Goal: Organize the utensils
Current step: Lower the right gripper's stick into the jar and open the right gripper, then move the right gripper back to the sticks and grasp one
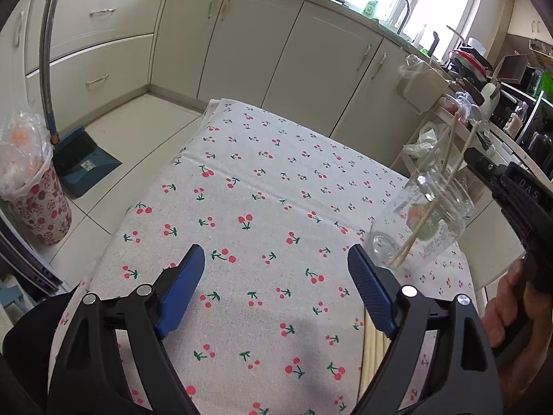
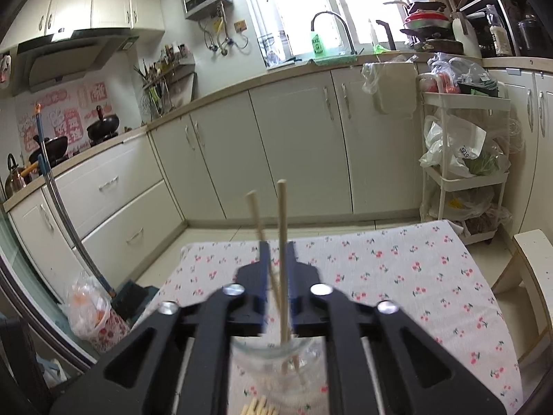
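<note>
Left wrist view. The left claw (image 1: 274, 269) stands wide over the cherry-print cloth (image 1: 262, 186) of the worktop, with nothing between its blue pads (image 1: 181, 290). The glass jar (image 1: 428, 214) stands on the cloth just right of the claw's right finger and holds two chopsticks (image 1: 446, 159), which lean up and away out of its mouth. A bundle of further chopsticks (image 1: 375, 356) lies flat on the cloth nearer the camera than the jar, partly hidden by the right finger. The right claw's black body (image 1: 511, 190), gripped by a hand (image 1: 508, 307), sits right of the jar (its fingertips are not visible here).

Right wrist view. The right claw (image 2: 278, 266) is narrowly parted. The two chopsticks (image 2: 281, 235) rise from the jar (image 2: 276, 363) below it through the gap; contact with the pads cannot be judged. Bundle ends (image 2: 255, 406) show below the jar.
</note>
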The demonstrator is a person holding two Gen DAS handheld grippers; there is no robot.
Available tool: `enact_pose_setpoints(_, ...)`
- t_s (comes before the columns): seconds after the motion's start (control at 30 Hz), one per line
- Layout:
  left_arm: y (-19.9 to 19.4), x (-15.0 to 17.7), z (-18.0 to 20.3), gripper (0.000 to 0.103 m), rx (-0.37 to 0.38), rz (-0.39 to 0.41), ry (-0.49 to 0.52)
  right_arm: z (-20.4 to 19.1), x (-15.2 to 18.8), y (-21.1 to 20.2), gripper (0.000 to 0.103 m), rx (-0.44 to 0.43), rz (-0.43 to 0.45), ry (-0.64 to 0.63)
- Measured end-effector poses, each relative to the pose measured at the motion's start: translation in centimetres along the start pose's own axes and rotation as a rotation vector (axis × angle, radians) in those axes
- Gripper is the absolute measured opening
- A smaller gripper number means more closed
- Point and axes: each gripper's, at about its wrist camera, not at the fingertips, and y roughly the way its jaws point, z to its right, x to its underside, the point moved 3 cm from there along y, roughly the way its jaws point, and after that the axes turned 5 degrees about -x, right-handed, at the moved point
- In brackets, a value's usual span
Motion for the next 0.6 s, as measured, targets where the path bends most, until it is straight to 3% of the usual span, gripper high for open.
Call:
enact_pose_setpoints(0.03,-0.3,0.0,0.1,0.081,-0.004,0.001,0.004,0.0,0.0,-0.5,0.029,0.004,0.0,0.002)
enact_pose_setpoints(0.23,-3.0,0.0,1.0,0.082,-0.025,0.009,0.044,-0.6,0.9,-5.1,0.034,0.017,-0.009,0.02)
enact_pose_setpoints(0.43,-5.9,1.2,1.3,0.082,-0.04,-0.006,0.083,-1.4,7.4,-8.0,0.034,0.052,-0.21,0.023)
enact_pose_setpoints(0.6,-7.8,2.7,1.2,0.083,-0.051,-0.027,0.112,-1.4,12.1,-7.8,0.032,0.069,-0.337,0.052)
